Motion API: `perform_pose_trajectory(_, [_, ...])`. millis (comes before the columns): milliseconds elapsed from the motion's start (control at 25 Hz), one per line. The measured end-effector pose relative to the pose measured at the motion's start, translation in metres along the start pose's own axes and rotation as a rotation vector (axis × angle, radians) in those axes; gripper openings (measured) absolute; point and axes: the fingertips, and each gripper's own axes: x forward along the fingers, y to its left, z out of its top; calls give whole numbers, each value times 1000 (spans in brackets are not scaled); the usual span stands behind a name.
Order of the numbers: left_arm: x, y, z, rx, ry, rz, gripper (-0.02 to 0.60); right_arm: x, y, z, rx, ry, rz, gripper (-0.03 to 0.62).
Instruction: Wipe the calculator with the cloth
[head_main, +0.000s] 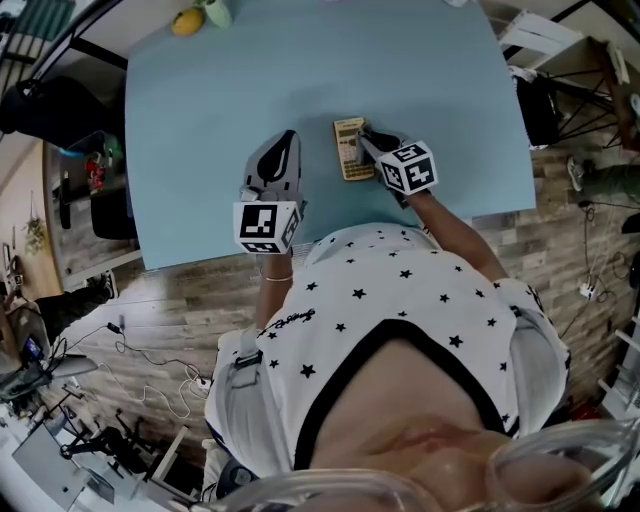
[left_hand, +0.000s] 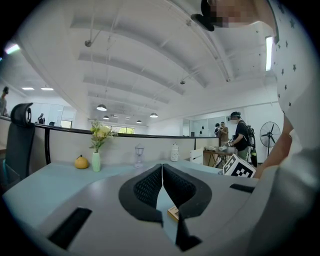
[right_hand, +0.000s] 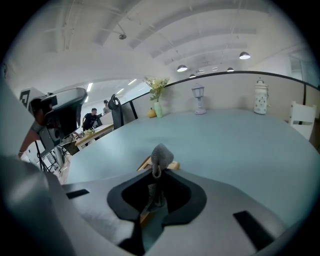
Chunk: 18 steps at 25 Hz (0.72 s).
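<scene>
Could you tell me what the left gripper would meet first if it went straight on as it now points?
Nothing nearby, as far as I can see: the left gripper, jaws together, points across bare blue table, with the calculator off to its right. Depth toward the far edge is unclear.

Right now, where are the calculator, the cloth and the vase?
calculator (head_main: 347, 150): head view, middle of its face.
cloth (right_hand: 161, 154): right gripper view, its bunched grey tip.
vase (left_hand: 96, 161): left gripper view, its pale body.
</scene>
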Motion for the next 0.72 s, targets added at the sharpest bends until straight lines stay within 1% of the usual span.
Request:
perform_pose_trajectory(240, [8,-12,5,16,-2,-36,31,-12,-20,-9,42,-7,-50,46])
perform_pose_trajectory(480, [6,-16,4,20,1,-32,31,-14,-21,-12,48,-7,-49,47])
perform_pose_trajectory(720, [5,-17,5,20,-1,-26,31,-18,-17,-2,53,-33,-35,46])
